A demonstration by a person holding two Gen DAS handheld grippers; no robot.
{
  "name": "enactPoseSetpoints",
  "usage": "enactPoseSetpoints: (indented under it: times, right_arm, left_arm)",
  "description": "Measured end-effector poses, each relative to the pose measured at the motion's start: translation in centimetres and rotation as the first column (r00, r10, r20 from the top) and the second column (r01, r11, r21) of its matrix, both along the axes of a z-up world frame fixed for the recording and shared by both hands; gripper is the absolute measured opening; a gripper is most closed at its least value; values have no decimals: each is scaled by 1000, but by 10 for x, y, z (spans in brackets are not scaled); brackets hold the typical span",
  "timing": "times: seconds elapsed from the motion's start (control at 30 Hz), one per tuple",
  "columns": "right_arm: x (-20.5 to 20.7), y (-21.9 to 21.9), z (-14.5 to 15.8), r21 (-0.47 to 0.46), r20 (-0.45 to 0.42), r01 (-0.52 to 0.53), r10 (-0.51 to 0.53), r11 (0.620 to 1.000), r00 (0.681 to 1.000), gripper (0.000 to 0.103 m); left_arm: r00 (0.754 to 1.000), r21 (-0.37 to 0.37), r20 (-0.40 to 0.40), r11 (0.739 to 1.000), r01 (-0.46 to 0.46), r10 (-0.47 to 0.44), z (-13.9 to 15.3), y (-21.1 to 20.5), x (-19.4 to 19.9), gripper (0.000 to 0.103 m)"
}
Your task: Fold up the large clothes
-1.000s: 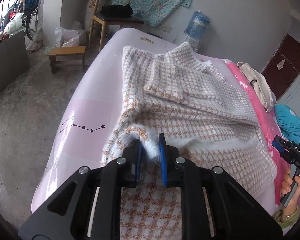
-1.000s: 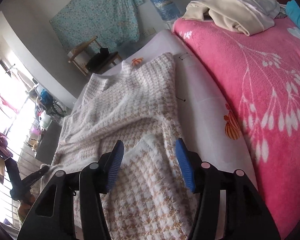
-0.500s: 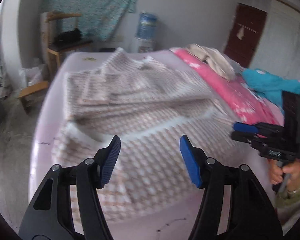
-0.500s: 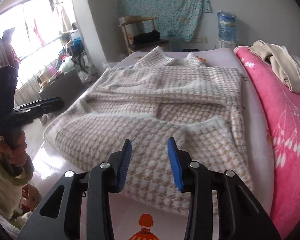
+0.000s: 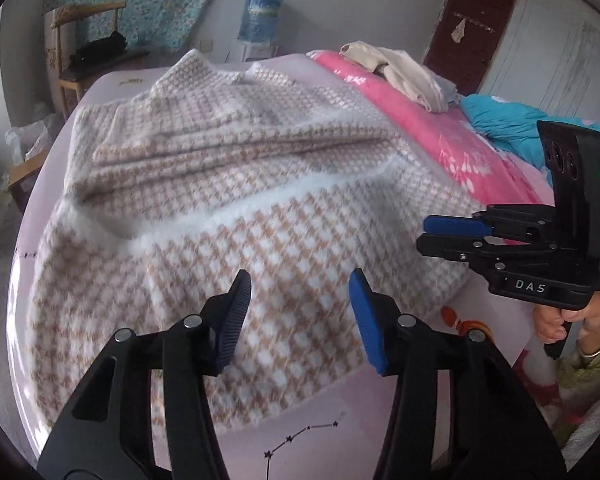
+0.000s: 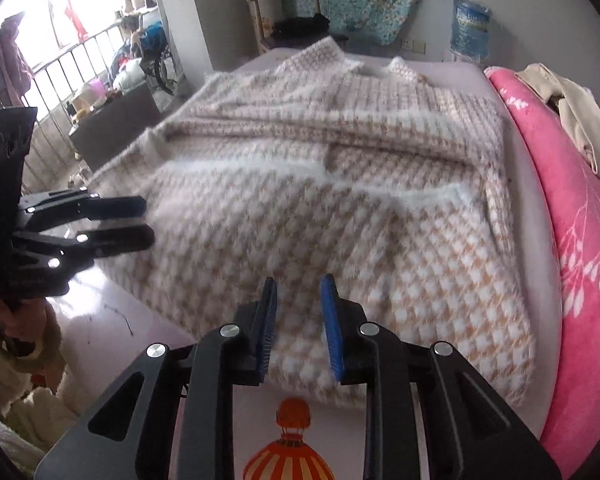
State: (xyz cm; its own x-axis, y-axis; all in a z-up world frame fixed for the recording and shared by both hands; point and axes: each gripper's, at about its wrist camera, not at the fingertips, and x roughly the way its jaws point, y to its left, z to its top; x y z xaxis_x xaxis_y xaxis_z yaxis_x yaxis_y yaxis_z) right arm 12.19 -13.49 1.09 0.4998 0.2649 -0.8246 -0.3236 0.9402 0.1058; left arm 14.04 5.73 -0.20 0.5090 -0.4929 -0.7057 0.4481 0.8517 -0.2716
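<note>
A white-and-tan houndstooth knit garment (image 5: 236, 216) lies spread on a pale lilac bedsheet (image 5: 100, 92), its near hem doubled up over the body and a fluffy white edge running across the middle. A second ago the left gripper (image 5: 298, 320) was clamped on that white edge; now its jaws gape wide and hold nothing, hanging just off the near hem, which lies flat. To its right, beside the pink floral blanket (image 5: 420, 120), the right gripper (image 5: 452, 236) hovers at the garment's side; in the right wrist view its blue pads (image 6: 330, 320) stand part open with only a narrow gap, gripping nothing, poised over the folded hem, narrower than a second ago. A cream bundle of clothes (image 6: 572, 112) sits well apart on the blanket. The release suggests the bottom-up fold is set; the likely next step is a fresh grip for another fold, though the garment looks thick and may spring back.
</note>
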Motion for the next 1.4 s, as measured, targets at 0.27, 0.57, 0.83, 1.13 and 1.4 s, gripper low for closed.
enactPoseSetpoints:
  times: [0.27, 0.57, 0.83, 1.13, 1.4]
  right_arm:
    - [39, 2, -33, 91, -74, -4, 11, 996, 997, 24]
    - [51, -59, -41, 44, -64, 172, -169, 984, 983, 25]
    - [40, -103, -12, -43, 11, 351, -351, 935, 936, 25]
    - [24, -117, -8, -10, -32, 401, -401, 916, 916, 39]
    - [-24, -104, 15, -6, 7, 356, -356, 935, 935, 45]
  left_arm:
    - [997, 46, -52, 998, -49, 51, -24, -8, 30, 50]
    - [963, 29, -73, 966, -257, 258, -37, 68, 44, 45]
    - [929, 14, -55, 931, -366, 366, -23, 105, 38, 46]
    - [923, 0, -86, 927, -376, 374, -24, 118, 33, 46]
    - [936, -7, -42, 937, -350, 350, -1, 114, -20, 53]
